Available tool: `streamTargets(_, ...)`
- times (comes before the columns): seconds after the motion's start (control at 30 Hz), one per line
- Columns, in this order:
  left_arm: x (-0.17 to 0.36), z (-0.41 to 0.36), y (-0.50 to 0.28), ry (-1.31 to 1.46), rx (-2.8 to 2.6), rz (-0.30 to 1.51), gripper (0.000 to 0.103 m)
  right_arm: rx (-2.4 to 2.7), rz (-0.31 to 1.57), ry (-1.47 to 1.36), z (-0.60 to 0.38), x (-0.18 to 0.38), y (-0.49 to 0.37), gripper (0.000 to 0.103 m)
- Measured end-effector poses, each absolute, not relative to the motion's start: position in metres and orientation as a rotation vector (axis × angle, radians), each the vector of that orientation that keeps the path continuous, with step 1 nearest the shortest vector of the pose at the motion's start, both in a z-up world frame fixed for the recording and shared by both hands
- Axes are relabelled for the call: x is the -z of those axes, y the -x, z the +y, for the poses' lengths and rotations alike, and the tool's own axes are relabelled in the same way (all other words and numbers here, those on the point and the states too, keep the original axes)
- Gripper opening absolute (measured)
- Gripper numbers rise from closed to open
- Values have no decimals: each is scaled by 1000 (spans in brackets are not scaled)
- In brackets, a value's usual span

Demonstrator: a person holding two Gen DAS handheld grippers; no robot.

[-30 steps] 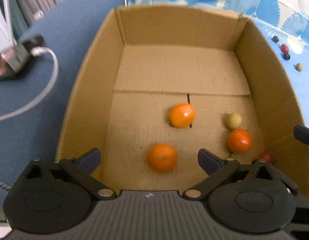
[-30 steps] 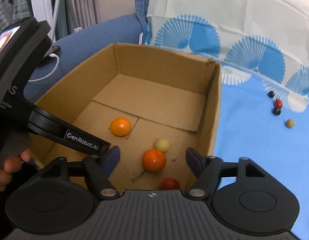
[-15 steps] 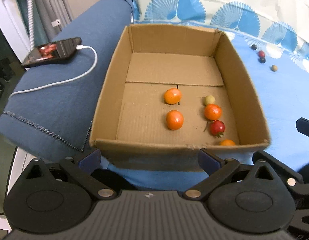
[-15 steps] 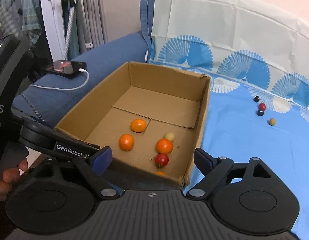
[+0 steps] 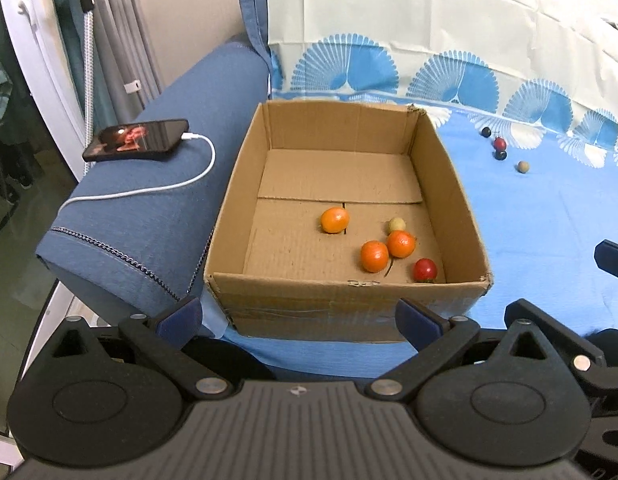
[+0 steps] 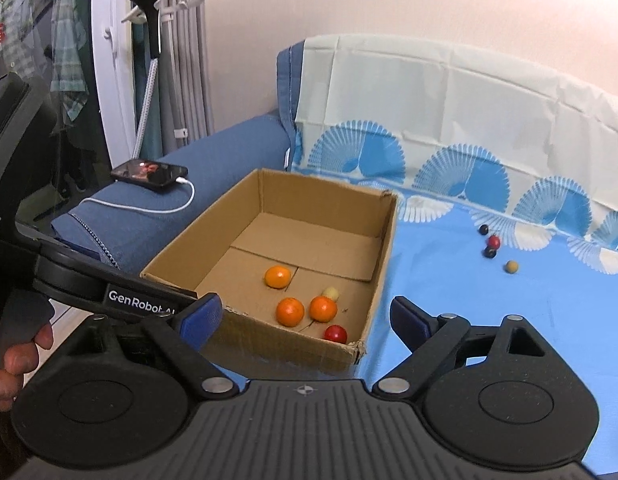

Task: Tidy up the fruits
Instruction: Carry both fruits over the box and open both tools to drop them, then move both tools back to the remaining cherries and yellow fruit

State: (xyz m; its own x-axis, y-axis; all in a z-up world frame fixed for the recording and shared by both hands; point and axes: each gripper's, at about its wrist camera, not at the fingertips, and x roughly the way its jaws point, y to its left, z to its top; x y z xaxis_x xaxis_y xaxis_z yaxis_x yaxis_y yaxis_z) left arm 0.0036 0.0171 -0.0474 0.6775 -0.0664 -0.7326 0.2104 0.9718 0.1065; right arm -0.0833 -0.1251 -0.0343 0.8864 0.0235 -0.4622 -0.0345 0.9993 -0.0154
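Observation:
A cardboard box (image 5: 229, 208) (image 6: 385, 248) sits on a blue cloth. Inside lie three oranges, among them one apart at the middle (image 5: 335, 220) (image 6: 277, 277) and a pair (image 5: 374, 256) (image 6: 289, 311) side by side, a small pale fruit (image 5: 397, 224) (image 6: 331, 293) and a red fruit (image 5: 425, 270) (image 6: 335, 334). Several small fruits lie loose on the cloth to the right: dark ones, a red one (image 5: 499, 143) (image 6: 494, 241) and a tan one (image 5: 523, 166) (image 6: 511, 267). My left gripper (image 5: 299, 316) and right gripper (image 6: 305, 316) are both open and empty, held in front of the box.
A phone (image 5: 137, 140) (image 6: 149, 173) on a white charging cable (image 5: 149, 192) lies on the blue sofa arm left of the box. A pale patterned sheet (image 6: 449, 120) covers the sofa back. The floor drops off at the left.
Both grippers have pulled back and up, away from the box, so the whole box and sofa now show. One orange has rolled right, next to another. Both grippers stay open.

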Motion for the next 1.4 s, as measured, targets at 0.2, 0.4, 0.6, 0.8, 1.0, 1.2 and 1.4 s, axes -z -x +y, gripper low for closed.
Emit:
streamTargets(0.2,39,17,9,-204,157,774,103,-25,442,14,-127,29,99,92)
streamTargets(0.4,36,18,13,-208,157,762,103,-21,428,6,-126,27,103,92)
streamTargets(0.6,38,17,12,-211,158,765,103,-21,432,4,-126,29,102,92)
streamTargets(0.8,42,16,8,-214,159,783,103,-21,446,-7,-128,32,98,92)
streamTargets(1.0,47,15,2,-225,163,798,103,-20,458,-16,-131,36,94,92)
streamTargets(1.2,54,10,-6,-239,161,819,103,-17,480,-34,-134,42,86,92)
streamTargets(1.4,60,-2,-17,-266,163,842,103,-8,496,-54,-141,49,78,92)
